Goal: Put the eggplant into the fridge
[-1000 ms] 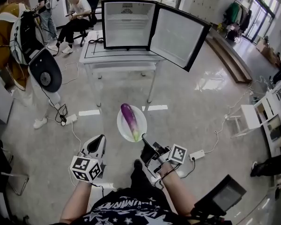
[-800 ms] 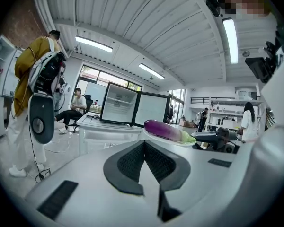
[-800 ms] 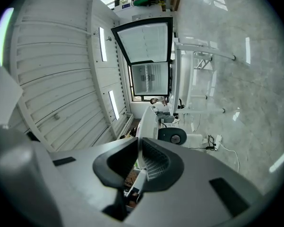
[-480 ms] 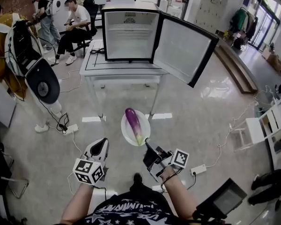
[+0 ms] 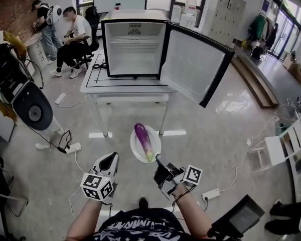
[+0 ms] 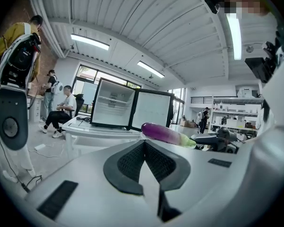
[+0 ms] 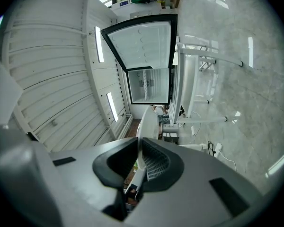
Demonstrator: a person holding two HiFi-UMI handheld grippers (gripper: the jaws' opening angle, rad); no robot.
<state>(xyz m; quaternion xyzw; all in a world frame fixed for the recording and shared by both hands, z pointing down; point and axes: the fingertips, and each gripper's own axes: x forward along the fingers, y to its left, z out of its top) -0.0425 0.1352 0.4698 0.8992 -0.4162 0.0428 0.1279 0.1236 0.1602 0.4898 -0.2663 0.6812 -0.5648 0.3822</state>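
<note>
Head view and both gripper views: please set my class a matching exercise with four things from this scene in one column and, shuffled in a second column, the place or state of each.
Column one:
1. eggplant
2. fridge
3. left gripper
4. right gripper

Column two:
A. shut on the rim of the white plate
B. lying on the plate
C. standing on the white table with its door open
D. jaws together with nothing between them

Pairs: 1-B, 2-C, 3-D, 4-A.
</note>
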